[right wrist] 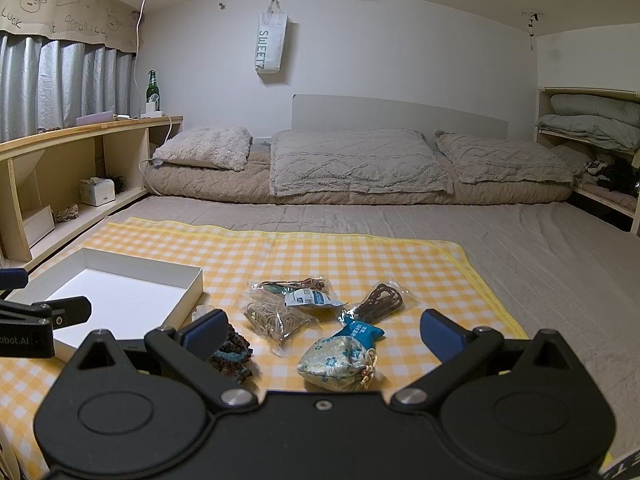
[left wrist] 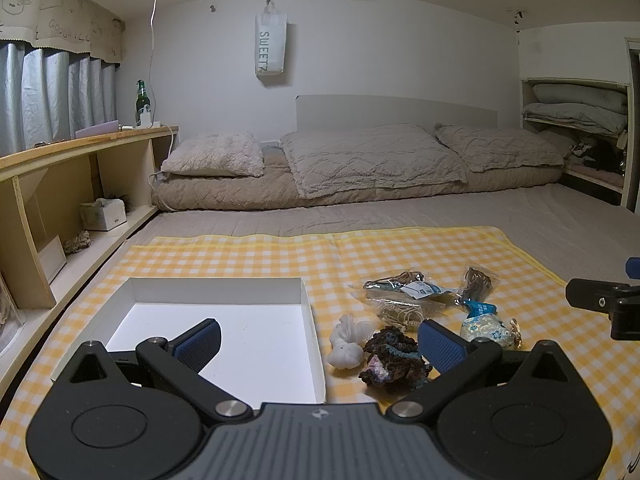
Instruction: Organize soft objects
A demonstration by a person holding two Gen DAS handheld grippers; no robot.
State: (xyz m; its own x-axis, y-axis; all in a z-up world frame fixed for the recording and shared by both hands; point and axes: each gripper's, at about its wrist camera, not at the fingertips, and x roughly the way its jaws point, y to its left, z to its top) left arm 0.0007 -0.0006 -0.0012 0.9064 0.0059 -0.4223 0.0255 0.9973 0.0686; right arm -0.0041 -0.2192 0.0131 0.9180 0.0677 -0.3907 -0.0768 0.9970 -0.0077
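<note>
Soft objects (right wrist: 334, 364) — beside white box (left wrist: 316, 320).

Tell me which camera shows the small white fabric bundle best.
The left wrist view. There the white fabric bundle lies fully in sight on the checked cloth, between the white box and the dark crocheted piece. In the right wrist view only a sliver shows beside the box corner, hidden behind the right hand-held gripper's finger.
</note>
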